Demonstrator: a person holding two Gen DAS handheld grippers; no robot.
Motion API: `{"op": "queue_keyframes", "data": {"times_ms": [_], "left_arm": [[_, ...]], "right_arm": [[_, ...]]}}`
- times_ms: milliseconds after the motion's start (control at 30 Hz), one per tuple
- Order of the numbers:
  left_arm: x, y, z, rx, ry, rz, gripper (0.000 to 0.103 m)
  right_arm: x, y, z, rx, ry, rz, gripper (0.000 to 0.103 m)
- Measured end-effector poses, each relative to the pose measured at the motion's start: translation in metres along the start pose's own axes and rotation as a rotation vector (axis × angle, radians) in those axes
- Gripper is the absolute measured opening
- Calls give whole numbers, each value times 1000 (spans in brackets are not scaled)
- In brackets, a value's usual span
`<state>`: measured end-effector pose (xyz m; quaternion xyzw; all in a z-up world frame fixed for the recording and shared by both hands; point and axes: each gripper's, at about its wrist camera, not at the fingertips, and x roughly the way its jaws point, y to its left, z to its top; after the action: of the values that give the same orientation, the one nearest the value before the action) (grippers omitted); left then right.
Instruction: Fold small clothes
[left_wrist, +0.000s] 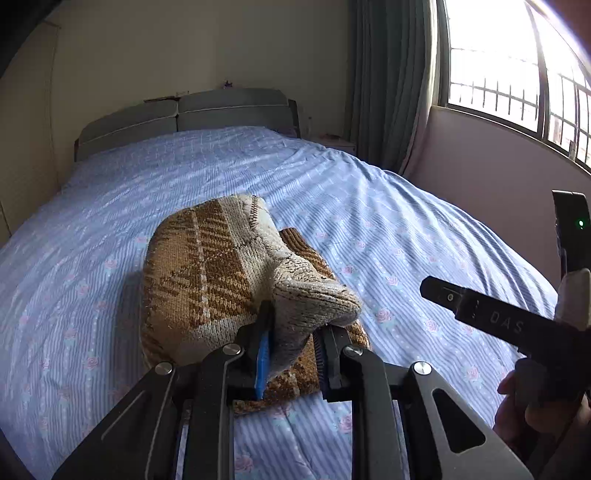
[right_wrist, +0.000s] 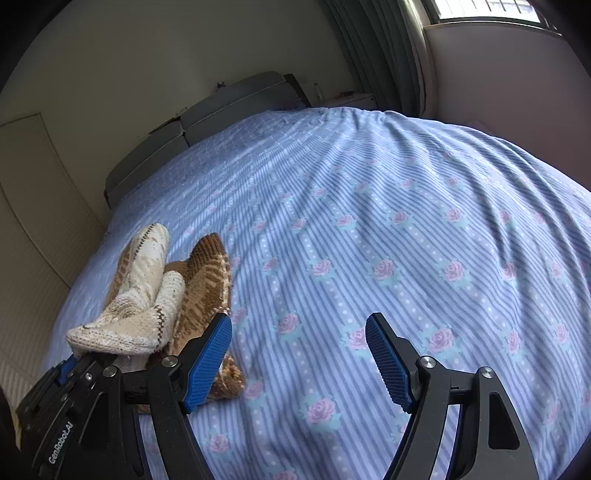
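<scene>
A small brown-and-cream knitted garment (left_wrist: 207, 273) lies partly folded on the bed. Its cream end is raised and doubled back over the brown part. My left gripper (left_wrist: 295, 323) is shut on that cream end, with the thick knit filling the gap between the pads. The right wrist view shows the same garment (right_wrist: 147, 295) at the left, its cream fold running into the left gripper (right_wrist: 74, 363). My right gripper (right_wrist: 299, 354) stands open over bare sheet to the right of the garment, nothing between its blue pads. It also shows in the left wrist view as the right gripper (left_wrist: 480, 314), held by a hand (left_wrist: 535, 398).
The bed carries a blue striped sheet with pink roses (right_wrist: 406, 240). A grey headboard (left_wrist: 177, 114) stands at the far end. A green curtain (left_wrist: 388, 81) and a barred window (left_wrist: 517, 74) are at the right, with a nightstand (left_wrist: 336, 142) beside the bed.
</scene>
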<state>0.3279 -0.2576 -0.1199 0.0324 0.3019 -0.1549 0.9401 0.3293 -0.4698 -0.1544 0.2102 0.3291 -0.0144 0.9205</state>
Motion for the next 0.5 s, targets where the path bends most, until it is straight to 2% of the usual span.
{"op": "queue_keyframes", "data": {"times_ms": [67, 167, 333, 500], "left_arm": [[-6, 11, 2, -10, -14, 8, 30], [0, 18, 8, -24, -2, 2, 32], [1, 17, -3, -13, 13, -13, 32], [5, 18, -12, -37, 25, -24, 32]], "right_arm": [[9, 10, 10, -9, 25, 55, 75], [31, 29, 22, -29, 88, 138, 75], [88, 46, 36, 55, 296, 360, 75], [143, 54, 37, 112, 461, 405, 75]]}}
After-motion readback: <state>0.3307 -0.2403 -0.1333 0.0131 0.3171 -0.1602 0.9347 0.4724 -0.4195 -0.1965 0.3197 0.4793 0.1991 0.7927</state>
